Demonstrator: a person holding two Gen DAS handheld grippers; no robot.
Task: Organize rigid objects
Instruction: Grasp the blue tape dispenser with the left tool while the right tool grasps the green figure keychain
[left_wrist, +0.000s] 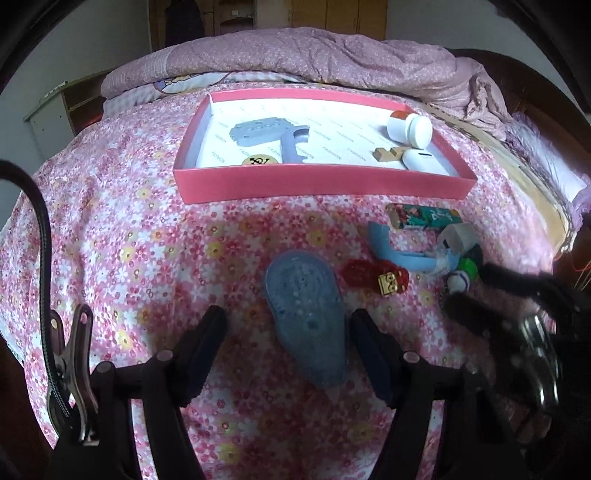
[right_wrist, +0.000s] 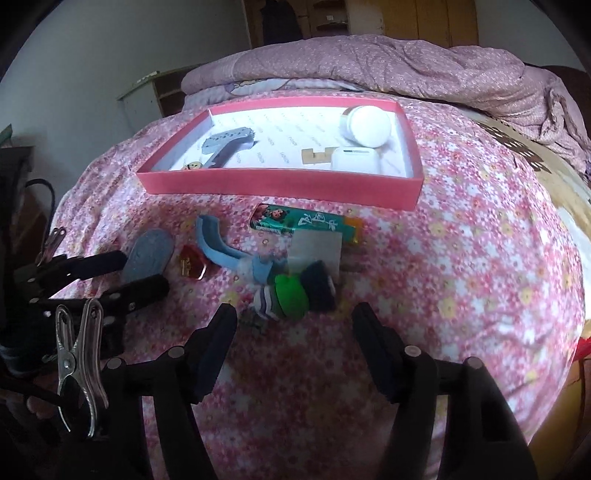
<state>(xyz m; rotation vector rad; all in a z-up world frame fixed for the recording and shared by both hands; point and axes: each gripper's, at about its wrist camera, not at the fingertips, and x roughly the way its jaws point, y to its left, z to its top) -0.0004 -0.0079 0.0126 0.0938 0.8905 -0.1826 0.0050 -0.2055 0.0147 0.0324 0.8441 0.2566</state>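
A blue oval plastic piece lies on the flowered bedspread between the open jaws of my left gripper, not gripped; it also shows in the right wrist view. My right gripper is open just short of a small toy figure with a green cap. The right gripper also shows in the left wrist view, by the toy. A red toy piece, a blue curved piece, a green printed box and a white block lie nearby.
A pink tray stands further back and holds a grey hammer-like toy, a white jar, a wooden piece, a white case and a yellow disc. A rumpled lilac quilt lies behind it.
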